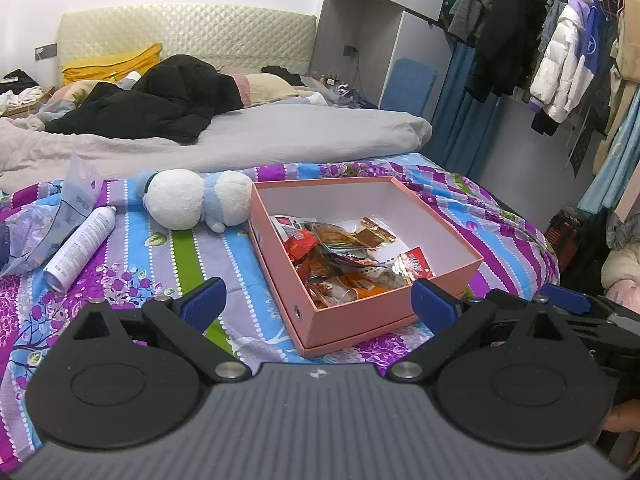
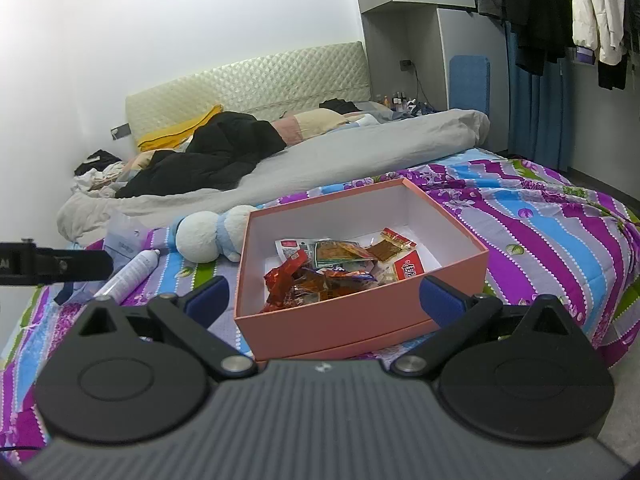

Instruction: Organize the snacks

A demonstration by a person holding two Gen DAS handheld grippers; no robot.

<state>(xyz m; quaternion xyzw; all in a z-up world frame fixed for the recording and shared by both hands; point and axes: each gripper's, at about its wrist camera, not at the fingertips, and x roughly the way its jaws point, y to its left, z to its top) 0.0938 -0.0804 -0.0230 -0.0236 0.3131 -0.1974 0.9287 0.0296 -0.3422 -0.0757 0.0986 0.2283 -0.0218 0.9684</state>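
Bedroom, striped floral bedspread [image 1: 168, 256]. Your left gripper [image 1: 318, 304] and right gripper [image 2: 324, 300] both hover spread wide, holding nothing. Just ahead: open pink cardboard box [image 2: 360, 322] with loose foil snack packets [image 2: 320, 276] inside. Beyond it, white-and-blue plush toy [image 1: 192, 200], white spray can [image 1: 80, 248] left.

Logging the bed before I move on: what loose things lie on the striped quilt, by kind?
Pink box holding snack packets: 1
Plush toy: 1
White spray can: 1
Clear plastic bag: 1
Total: 4
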